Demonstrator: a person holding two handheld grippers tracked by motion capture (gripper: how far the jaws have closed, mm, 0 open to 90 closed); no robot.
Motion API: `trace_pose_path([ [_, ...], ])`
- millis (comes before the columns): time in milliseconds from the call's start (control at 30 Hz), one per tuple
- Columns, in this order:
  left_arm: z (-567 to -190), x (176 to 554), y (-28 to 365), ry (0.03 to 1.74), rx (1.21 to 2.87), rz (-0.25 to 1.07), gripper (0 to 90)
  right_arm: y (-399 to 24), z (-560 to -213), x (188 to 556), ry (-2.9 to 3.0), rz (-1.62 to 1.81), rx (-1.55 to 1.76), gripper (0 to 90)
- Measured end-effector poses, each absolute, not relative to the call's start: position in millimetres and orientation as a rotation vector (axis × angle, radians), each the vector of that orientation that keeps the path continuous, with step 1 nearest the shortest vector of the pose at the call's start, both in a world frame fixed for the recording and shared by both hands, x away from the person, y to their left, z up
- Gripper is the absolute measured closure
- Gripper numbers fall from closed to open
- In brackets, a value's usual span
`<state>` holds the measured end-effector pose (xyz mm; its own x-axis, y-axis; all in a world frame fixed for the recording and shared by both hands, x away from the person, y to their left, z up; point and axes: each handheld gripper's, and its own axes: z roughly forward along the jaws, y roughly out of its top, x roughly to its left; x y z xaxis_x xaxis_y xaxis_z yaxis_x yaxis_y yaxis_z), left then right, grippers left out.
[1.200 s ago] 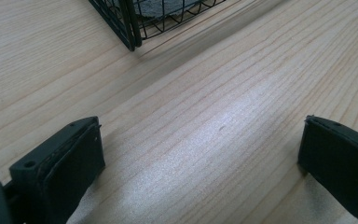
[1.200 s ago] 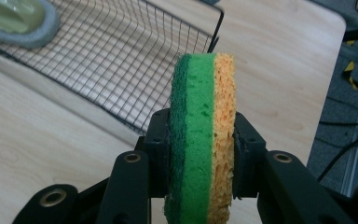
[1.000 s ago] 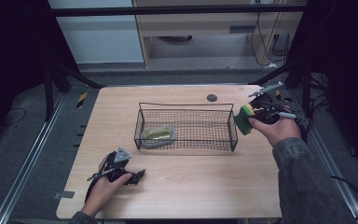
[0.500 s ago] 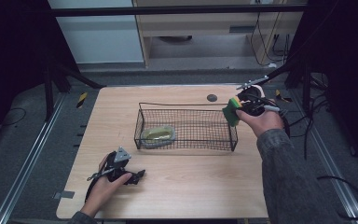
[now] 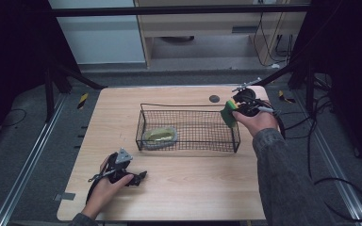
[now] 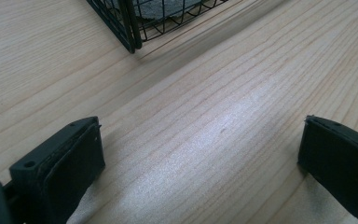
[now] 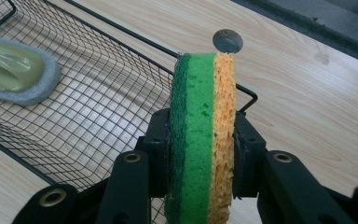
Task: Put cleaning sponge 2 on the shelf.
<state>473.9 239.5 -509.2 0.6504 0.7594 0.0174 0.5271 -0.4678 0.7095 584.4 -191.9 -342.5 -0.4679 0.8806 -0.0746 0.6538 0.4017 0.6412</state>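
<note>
Nearest the person, the left gripper (image 5: 139, 176) rests on the wooden table (image 5: 184, 188) at its front left, jaws spread wide with nothing but bare wood grain between them. Its own view brings out what the high view cannot — a close corner of the wire basket (image 6: 130, 28) just ahead. Farther off, the right gripper (image 5: 233, 109) hangs over the basket's far right corner, jaws clamped on a sponge (image 7: 204, 140) held on edge. The right gripper view shows its layers — dark green, bright green, yellow — which from above read as one green block. Inside the basket, at its left end, lies a pale green pad (image 5: 159, 135); beyond the basket, a small dark disc (image 5: 214, 99) sits on the table.
</note>
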Motion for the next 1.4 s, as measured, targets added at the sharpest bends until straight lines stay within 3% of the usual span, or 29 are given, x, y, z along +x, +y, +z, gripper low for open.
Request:
trace_pose_path([
  [1400, -509.1, 474.7, 239.6, 0.990, 2.183, 0.435, 0.0, -185.1, -397.8, 598.5, 2.326, 0.639, 1.352, 65.3],
])
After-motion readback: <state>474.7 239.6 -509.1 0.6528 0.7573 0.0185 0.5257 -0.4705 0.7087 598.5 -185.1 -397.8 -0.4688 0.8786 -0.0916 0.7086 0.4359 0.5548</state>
